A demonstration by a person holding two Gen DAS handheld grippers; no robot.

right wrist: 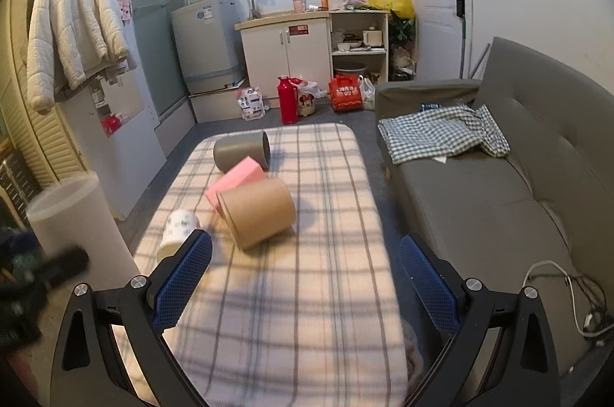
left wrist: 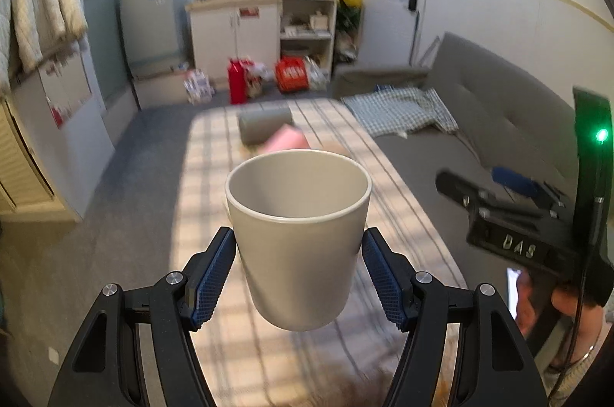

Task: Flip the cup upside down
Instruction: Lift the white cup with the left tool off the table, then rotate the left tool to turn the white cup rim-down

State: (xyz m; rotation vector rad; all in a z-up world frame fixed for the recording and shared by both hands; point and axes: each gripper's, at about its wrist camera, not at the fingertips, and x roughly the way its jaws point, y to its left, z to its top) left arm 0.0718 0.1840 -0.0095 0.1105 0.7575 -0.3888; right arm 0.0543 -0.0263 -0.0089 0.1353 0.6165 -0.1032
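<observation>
So the left gripper [left wrist: 298,276] has its jaws clamped on the plain beige plastic cup [left wrist: 298,238], mouth-up above the checked worktop [left wrist: 245,349], probably for flipping room, while the right gripper [right wrist: 305,282] hangs open.

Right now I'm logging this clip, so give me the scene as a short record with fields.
held item: grey cup, mouth up, lifted above the table
left gripper: shut on the cup's sides
right gripper: open, holding nothing
on the table: brown cup and dark grey cup on their sides, pink block, white patterned cup
flip: not yet done
</observation>
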